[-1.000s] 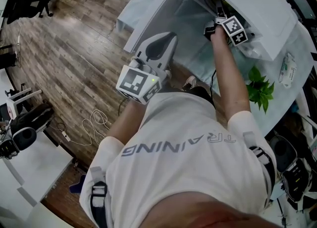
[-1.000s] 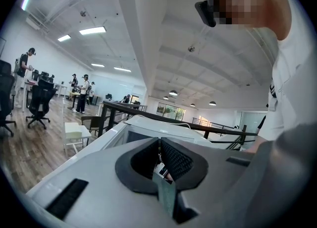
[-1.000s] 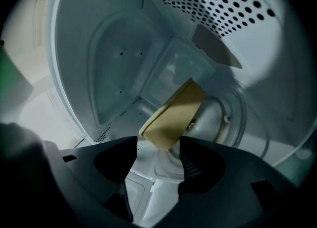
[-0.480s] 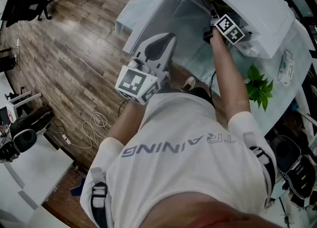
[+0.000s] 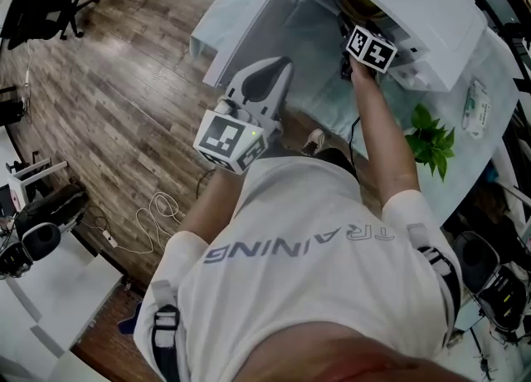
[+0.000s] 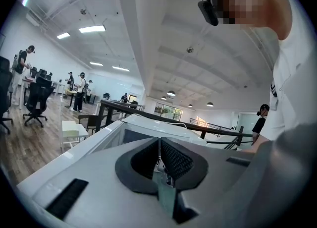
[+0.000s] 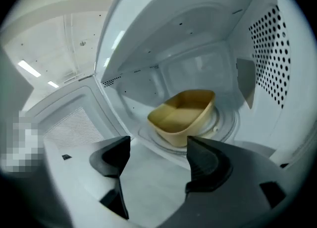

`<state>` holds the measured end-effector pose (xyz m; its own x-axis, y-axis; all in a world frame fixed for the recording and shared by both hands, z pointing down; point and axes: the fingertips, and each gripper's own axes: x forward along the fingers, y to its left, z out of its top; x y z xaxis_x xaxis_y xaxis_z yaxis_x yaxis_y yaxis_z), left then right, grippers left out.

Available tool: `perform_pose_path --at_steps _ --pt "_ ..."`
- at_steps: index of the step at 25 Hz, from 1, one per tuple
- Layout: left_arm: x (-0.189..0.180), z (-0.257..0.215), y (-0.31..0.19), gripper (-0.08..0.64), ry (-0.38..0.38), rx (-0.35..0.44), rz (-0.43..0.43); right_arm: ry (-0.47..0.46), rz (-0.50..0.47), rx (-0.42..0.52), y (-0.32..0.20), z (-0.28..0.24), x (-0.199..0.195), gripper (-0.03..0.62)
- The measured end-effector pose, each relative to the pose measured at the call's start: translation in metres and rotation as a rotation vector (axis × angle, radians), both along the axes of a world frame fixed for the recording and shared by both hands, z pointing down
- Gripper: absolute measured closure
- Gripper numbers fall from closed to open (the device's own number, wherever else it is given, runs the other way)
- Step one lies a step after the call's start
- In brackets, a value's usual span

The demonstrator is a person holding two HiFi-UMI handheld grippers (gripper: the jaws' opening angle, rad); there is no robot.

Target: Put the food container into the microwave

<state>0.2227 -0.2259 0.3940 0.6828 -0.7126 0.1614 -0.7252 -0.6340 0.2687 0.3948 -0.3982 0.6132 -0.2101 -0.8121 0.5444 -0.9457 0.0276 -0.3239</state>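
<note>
One beige food container [image 7: 184,117], likely light, rigid and best pinched at its rim, sat in the microwave [image 7: 267,48] beyond the right gripper [image 7: 158,146], jaws just opened and empty, while the left gripper [image 6: 160,155] was pressed together.

In the right gripper view, the food container [image 7: 184,115] sits on the turntable [image 7: 227,124] inside the microwave [image 7: 198,33], near the frame's centre. The open door [image 7: 72,123] is swung out at the left. In the head view, the microwave stands on the tabletop [image 5: 469,164] at the upper right, with a plant [image 5: 431,144] and a packet [image 5: 475,108] on the tabletop to its lower right, and the floor [image 5: 108,98] fills the left.
</note>
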Motion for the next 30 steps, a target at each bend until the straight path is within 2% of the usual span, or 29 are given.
perform_pose_path --at_steps 3,8,13,15,23,27,30 --pt "0.0 -0.001 0.0 0.518 0.011 0.005 -0.002 -0.015 -0.053 0.032 0.012 -0.013 -0.01 0.248" --pt "0.001 -0.003 0.007 0.518 0.023 0.02 -0.015 -0.043 -0.148 0.144 0.041 -0.051 -0.023 0.401" --pt "0.006 -0.01 0.012 0.518 0.041 0.055 -0.025 0.016 -0.235 0.251 0.079 -0.098 -0.025 0.524" --pt "0.008 -0.012 0.017 0.518 0.047 0.063 -0.029 0.048 -0.267 0.293 0.1 -0.116 -0.024 0.549" --pt "0.016 -0.025 0.032 0.518 0.061 0.102 -0.047 0.099 -0.338 0.426 0.167 -0.192 0.003 0.568" --pt "0.024 -0.034 0.038 0.518 0.065 0.135 -0.045 0.162 -0.355 0.504 0.188 -0.226 0.02 0.569" --pt "0.029 -0.038 0.046 0.518 0.069 0.146 -0.038 0.165 -0.359 0.534 0.203 -0.244 0.026 0.569"
